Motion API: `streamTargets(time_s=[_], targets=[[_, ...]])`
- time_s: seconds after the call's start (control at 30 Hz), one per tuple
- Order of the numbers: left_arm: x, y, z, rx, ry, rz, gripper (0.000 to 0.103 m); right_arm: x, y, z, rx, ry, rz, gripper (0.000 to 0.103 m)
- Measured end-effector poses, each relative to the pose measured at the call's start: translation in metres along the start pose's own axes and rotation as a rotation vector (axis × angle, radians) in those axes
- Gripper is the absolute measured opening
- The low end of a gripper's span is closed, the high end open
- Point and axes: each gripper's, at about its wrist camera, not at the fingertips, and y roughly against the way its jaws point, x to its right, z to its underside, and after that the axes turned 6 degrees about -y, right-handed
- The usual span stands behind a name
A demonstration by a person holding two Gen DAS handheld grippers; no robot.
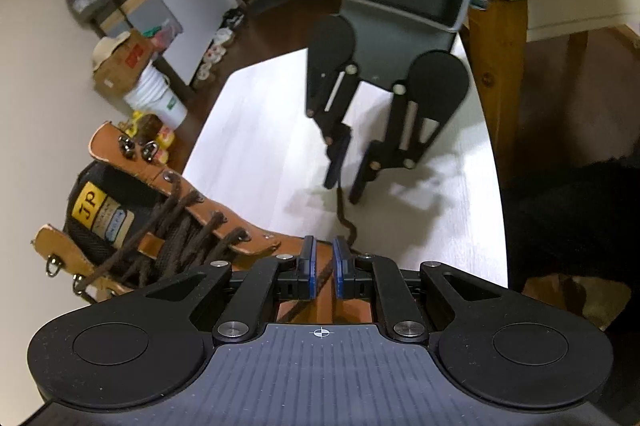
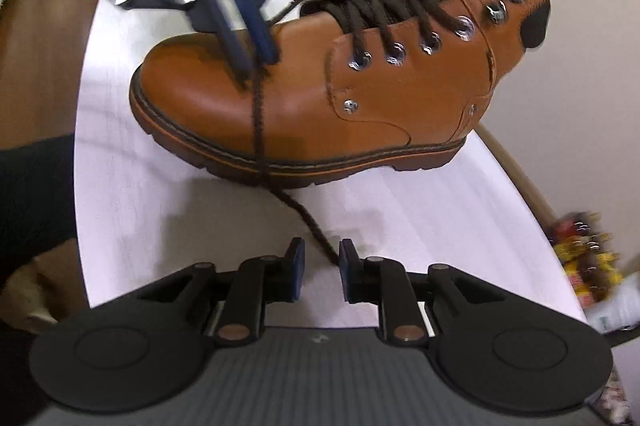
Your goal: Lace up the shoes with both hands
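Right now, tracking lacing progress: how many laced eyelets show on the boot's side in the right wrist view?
4: a row of eyelets below the hooks; far side hidden.

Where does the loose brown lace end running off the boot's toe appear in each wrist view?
Left wrist view: the lace end runs up the centre, from the toe across the white table.
Right wrist view: the lace end hangs over the toe's side and crosses the table, lower centre.
Shared landmark: the tan leather boot.

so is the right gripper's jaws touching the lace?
Apart. The right wrist view shows the lace lying between the right gripper jaws, gaps both sides.
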Motion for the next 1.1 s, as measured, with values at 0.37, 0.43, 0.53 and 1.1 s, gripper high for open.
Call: streamTargets(time_s=[0.37, 0.43, 0.53, 1.1], targets=[[-0.008, -0.002, -0.009, -0.016, 0.069, 0.032, 0.011, 0.046, -0.01, 0.007, -0.031, -0.158, -0.222, 0.003], [-0.009, -0.004, -0.016, -0.005, 0.095, 0.049, 0.011, 0.03, -0.002, 0.009, -0.024, -0.093, -0.148, 0.003], [-0.009, -0.006, -0.025, 0.005, 0.081, 0.044, 0.013, -0.001, 0.019, 0.008, 0.027, 0.046, -0.028, 0.003], [0.01, -0.001, -0.06, 0.068, 0.066, 0.02, 0.02, -0.061, 0.095, -0.004, 0.183, 0.297, 0.247, 0.003]])
